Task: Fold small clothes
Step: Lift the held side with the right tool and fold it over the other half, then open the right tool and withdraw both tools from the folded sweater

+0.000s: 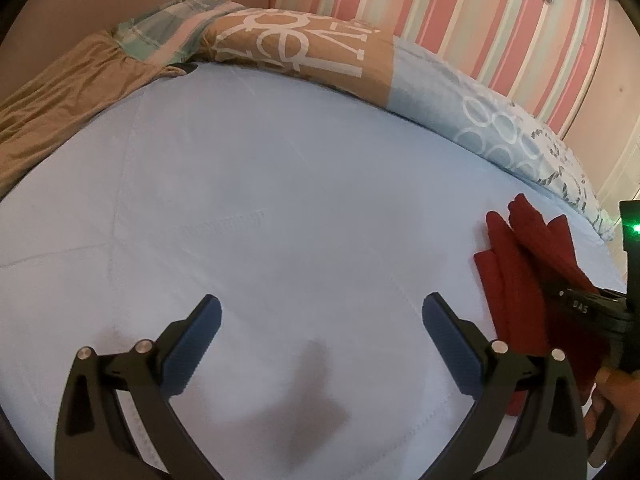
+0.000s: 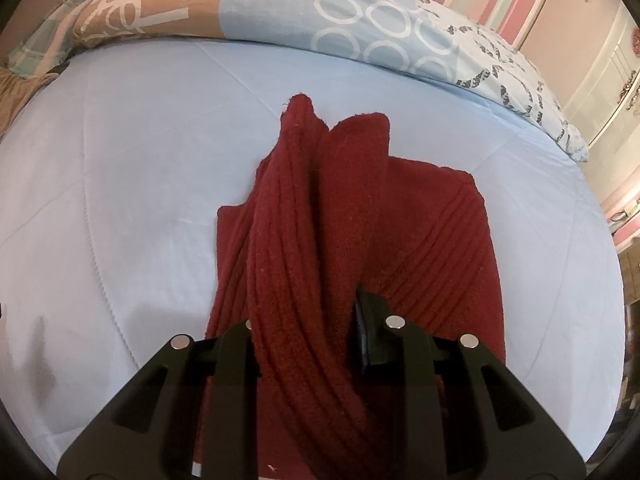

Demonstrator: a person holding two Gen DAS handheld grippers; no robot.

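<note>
We see a dark red ribbed sweater point(image 2: 352, 216) on a pale blue sheet point(image 2: 140, 168), beside a pink-striped wall point(image 1: 460, 20).

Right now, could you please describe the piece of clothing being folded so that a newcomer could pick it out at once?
Start from the pale blue bedsheet that fills the view, with a patterned pillow along its far edge. In the middle of the sheet lies a dark red ribbed knit garment, one fold pinched up between the right gripper's fingers. It is the only red, thick-knit item; the tan cloth and plaid cloth sit off at the sheet's far corner.

Left tongs point(image 1: 322, 312) gape wide; right tongs point(image 2: 308, 320) clamped tight.
</note>
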